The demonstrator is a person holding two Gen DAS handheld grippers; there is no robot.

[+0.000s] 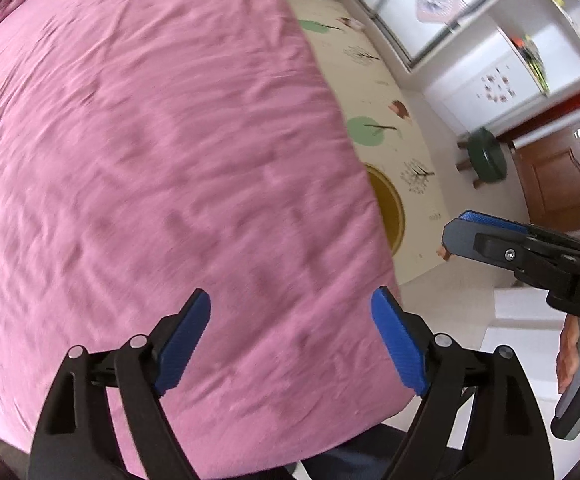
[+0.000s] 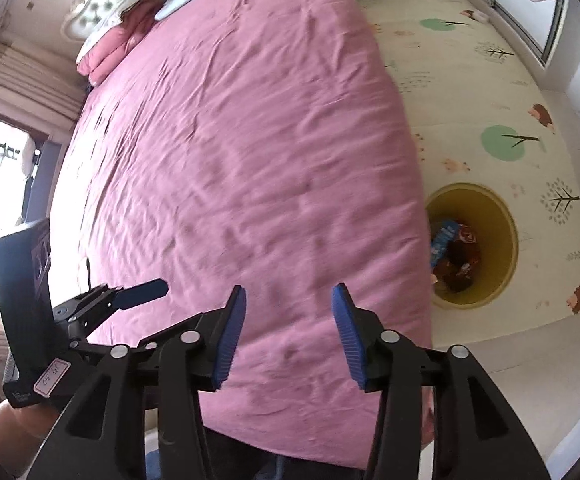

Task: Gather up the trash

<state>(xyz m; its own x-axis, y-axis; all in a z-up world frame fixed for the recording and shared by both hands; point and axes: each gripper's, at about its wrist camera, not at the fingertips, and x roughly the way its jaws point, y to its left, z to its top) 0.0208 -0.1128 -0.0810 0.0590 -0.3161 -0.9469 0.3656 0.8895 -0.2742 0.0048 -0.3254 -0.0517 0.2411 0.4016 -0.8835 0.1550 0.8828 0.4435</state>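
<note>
**Trash round, bedside: both grippers empty above the bed**

Grippers, two, hand-held. Left gripper [image 1: 290, 344] had its jaws spread wide, nothing between them; right gripper [image 2: 288, 334] was parted less far, likewise empty. Both pointed steeply down over the pink bedsheet [image 2: 230, 152].

Trash: wrappers [image 2: 451, 254] lay in the yellow bin [image 2: 505, 240], which stood on the patterned play mat [image 2: 469, 92] just beside the bed's long edge. No loose litter showed on the sheet or mat; both views were blurred, so small scraps could not be ruled out.

Step in hand, as judged: a search for the next piece. Advisable to slow the sweep, keep the jaws parted, and look along the pillows [image 2: 106, 20] at the head end.

Room: mat open beyond the bin; green stool [image 1: 485, 156] stood well apart, near the cabinets. Bed edge partly hid the bin's near rim, so drops called for an approach from the mat side.
</note>
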